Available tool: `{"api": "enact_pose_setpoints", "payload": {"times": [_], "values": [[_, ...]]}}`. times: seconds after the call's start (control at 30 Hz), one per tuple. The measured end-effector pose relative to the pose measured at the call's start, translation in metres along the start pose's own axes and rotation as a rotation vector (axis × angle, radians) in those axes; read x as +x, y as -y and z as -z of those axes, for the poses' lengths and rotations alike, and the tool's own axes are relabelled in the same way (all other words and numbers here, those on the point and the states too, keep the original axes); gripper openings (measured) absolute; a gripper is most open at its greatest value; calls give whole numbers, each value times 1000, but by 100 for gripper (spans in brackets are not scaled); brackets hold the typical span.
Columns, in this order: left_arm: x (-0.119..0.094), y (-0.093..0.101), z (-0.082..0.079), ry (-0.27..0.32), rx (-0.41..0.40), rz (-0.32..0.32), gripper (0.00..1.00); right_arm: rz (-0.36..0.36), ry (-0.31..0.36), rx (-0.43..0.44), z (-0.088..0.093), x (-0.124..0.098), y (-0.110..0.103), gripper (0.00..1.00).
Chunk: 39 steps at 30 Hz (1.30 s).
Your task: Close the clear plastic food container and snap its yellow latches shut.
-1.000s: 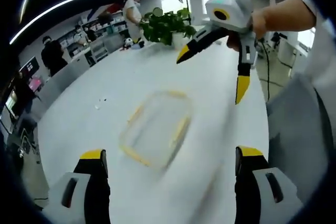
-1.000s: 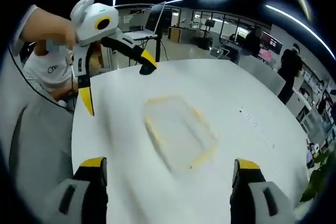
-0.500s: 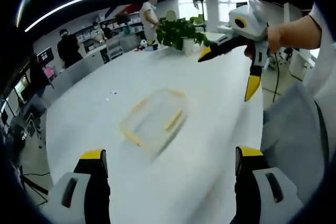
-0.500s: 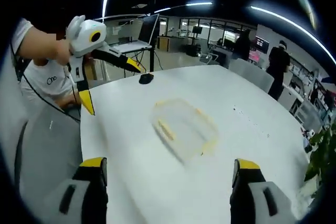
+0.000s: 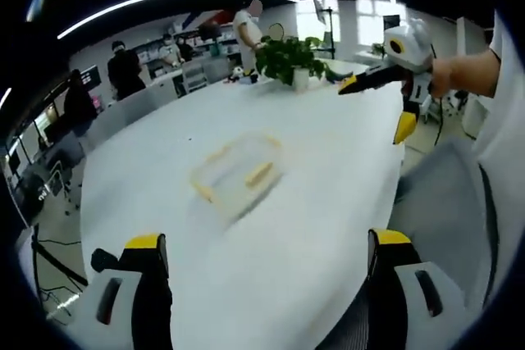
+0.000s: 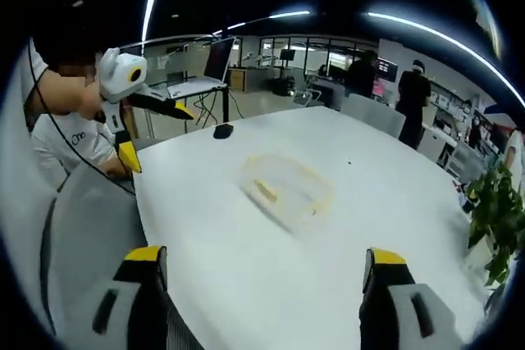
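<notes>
The white table (image 5: 271,227) carries the clear container (image 5: 238,174) near its middle, well apart from your grippers. It's likely light, stiff, slippery — press the yellow latches (image 5: 259,173) at the rim. Left gripper (image 5: 267,243) and right gripper (image 6: 262,256) — both jaws wide, empty.

Open-plan office

Long white worktop (image 6: 344,227) under ceiling strip lights; a laptop (image 6: 215,63) on a stand; monitors and shelving behind (people standing about); a potted plant (image 5: 287,55); grey chairs.
</notes>
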<state>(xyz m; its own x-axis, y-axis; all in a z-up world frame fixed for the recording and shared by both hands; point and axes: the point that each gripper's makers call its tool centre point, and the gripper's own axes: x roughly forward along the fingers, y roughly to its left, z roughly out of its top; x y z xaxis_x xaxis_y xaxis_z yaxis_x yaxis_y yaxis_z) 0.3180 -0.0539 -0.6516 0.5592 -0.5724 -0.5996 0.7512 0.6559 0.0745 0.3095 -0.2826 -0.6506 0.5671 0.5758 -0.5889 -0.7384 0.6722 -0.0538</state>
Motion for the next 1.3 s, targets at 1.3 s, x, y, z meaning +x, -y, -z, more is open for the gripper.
{"api": "enact_pose_setpoints", "payload": {"times": [1.3], "values": [[-39,7,24,15,-84,-87,99,34,9,57,21,-29,-15,99]]}}
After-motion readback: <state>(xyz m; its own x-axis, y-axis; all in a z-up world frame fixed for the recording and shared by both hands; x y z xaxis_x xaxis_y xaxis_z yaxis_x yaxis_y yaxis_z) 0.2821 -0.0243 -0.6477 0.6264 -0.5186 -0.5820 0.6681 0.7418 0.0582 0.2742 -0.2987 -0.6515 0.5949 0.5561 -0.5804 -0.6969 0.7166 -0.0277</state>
